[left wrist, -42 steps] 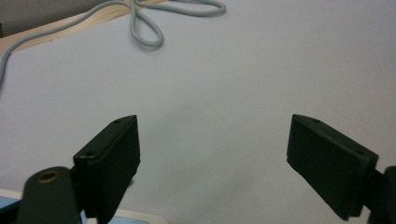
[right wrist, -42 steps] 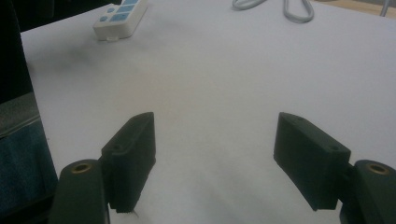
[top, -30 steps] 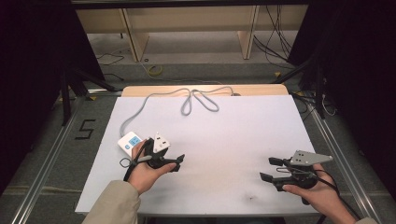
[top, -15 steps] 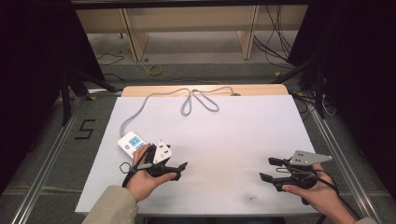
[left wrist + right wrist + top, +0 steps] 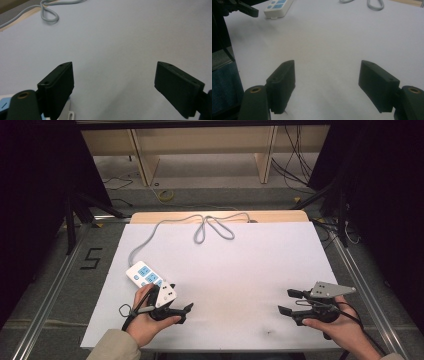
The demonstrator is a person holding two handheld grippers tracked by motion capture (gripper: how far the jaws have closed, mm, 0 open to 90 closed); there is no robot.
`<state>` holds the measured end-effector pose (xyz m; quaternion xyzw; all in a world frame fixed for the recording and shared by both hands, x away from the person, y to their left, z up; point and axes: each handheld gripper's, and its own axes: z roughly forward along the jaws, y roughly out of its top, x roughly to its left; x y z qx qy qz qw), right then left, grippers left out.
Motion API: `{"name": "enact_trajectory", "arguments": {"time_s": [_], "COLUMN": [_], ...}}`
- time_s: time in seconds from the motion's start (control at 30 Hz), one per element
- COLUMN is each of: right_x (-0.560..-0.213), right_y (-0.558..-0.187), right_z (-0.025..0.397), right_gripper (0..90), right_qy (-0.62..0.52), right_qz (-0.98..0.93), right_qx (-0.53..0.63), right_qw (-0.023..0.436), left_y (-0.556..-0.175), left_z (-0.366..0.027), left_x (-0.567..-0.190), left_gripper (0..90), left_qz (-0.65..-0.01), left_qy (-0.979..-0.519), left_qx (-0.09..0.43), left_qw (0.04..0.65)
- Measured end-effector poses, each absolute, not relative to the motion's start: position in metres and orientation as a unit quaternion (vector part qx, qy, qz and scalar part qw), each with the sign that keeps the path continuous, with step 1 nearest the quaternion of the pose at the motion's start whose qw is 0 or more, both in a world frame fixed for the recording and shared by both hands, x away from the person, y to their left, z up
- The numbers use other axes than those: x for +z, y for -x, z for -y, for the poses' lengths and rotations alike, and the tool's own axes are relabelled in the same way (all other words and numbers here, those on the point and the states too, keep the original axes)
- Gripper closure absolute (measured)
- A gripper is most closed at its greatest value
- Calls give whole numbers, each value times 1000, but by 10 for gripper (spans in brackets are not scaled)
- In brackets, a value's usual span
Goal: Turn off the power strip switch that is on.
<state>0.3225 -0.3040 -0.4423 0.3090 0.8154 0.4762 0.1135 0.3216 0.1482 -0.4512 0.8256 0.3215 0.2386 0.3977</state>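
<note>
A white power strip [image 5: 145,276] with blue sockets lies on the white table sheet [image 5: 235,270] at the left; its grey cable [image 5: 205,225] runs back and loops near the far edge. My left gripper [image 5: 181,306] hovers just in front of the strip, open, jaws empty. In the left gripper view the gripper [image 5: 113,87] has wide-spread jaws, with the strip's corner [image 5: 5,106] at bottom left and the cable loop [image 5: 50,15] far off. My right gripper [image 5: 291,302] is open at the front right; the right gripper view shows the gripper [image 5: 327,85] over bare sheet, the strip [image 5: 277,7] beyond.
A wooden board edge [image 5: 220,216] shows behind the sheet. Metal rails [image 5: 47,295] flank the table, and a floor mark "5" [image 5: 91,258] lies at the left. Shelving legs [image 5: 142,165] and loose cables [image 5: 290,165] stand beyond the table.
My left gripper has drawn back toward the front edge, away from the power strip. The right gripper has stayed put.
</note>
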Motion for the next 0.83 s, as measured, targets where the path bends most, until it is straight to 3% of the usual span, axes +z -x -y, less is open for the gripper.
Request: {"name": "enact_trajectory", "arguments": {"time_s": [0.3,0.83], "right_x": [-443,-441], "right_y": [-323,-322], "right_z": [306,306], "right_gripper": [297,296], "right_qy": [-312,-312], "right_qz": [-814,-810], "right_qx": [478,483], "right_qw": [113,117], "left_y": [-313,-319], "left_z": [-166,-162], "left_x": [-455,-454], "left_gripper": [157,158], "left_qz": [-336,-347], "left_qy": [-823,-818], "left_qx": [242,240], "left_qw": [388,391]}}
